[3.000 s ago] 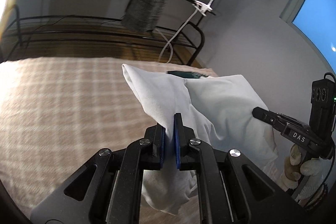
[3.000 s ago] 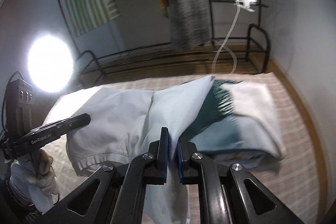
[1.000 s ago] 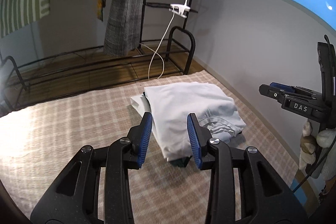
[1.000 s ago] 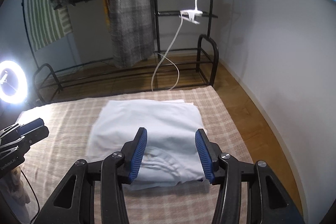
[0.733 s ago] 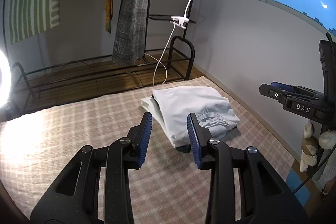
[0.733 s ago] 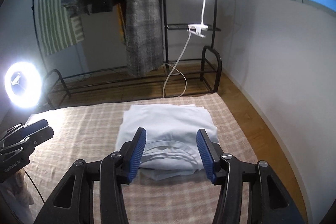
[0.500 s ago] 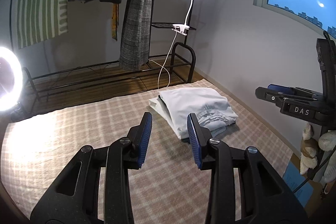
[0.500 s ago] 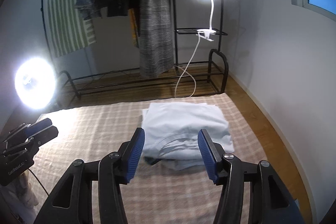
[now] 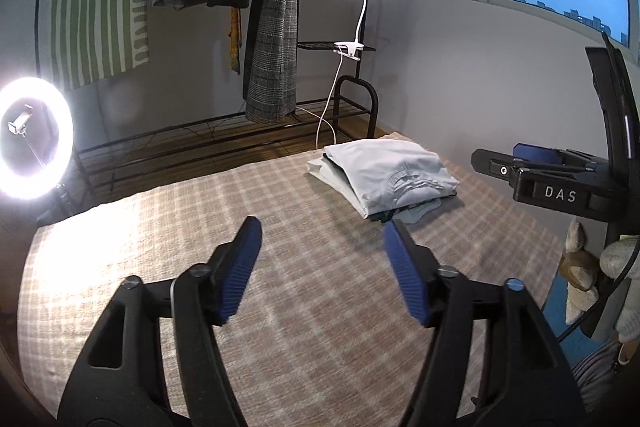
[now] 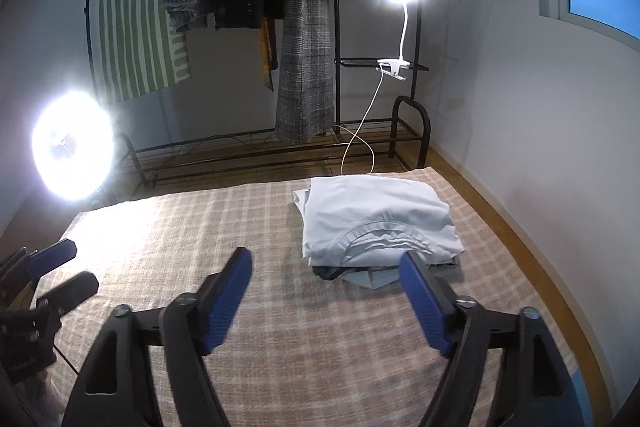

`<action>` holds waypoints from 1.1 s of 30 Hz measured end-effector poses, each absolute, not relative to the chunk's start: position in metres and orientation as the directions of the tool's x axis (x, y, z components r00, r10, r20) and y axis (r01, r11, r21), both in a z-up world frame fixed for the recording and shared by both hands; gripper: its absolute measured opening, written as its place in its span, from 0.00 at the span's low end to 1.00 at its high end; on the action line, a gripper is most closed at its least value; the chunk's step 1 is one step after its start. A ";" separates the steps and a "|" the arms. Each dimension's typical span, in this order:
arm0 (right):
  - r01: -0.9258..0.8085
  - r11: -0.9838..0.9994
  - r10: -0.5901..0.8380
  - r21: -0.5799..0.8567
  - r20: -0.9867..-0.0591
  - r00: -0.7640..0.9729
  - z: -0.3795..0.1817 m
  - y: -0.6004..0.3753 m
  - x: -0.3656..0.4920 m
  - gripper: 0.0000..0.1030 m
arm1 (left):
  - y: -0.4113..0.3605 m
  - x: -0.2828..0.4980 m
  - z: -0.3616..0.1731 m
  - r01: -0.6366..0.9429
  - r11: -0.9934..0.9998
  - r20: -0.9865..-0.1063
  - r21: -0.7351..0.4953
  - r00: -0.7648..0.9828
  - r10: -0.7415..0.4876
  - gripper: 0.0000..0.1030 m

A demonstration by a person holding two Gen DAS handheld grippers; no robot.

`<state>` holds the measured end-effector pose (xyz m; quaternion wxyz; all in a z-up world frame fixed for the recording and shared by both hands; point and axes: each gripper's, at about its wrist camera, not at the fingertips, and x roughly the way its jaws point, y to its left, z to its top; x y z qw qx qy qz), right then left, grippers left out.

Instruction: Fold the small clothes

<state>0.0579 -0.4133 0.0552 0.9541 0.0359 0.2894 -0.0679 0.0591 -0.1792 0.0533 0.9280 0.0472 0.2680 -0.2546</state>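
Both tongs, left [image 9: 322, 259] and right [image 10: 326, 291], have just been opening, empty, short of the folded clothes [image 10: 376, 223].

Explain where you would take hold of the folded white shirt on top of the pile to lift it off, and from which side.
Grip the shirt at its near edge by the collar, coming in low from the front. There the layers overhang the darker clothes beneath, so one finger could probably slip under. The far edge lies flush with the pile.
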 end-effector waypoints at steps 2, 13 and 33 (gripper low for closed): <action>0.162 0.986 -0.111 0.046 -0.547 0.830 0.051 -0.408 0.055 0.85 | -0.175 0.055 0.048 0.497 0.866 -0.518 -0.049 0.729 -0.448 0.74; 0.231 0.972 -0.175 0.047 -0.510 0.842 0.032 -0.399 0.061 1.00 | -0.164 0.048 0.033 0.477 0.879 -0.508 -0.009 0.755 -0.415 0.98; 0.270 0.963 -0.232 0.010 -0.482 0.845 0.022 -0.385 0.069 1.00 | -0.139 0.052 0.024 0.378 0.925 -0.530 -0.043 0.776 -0.342 1.00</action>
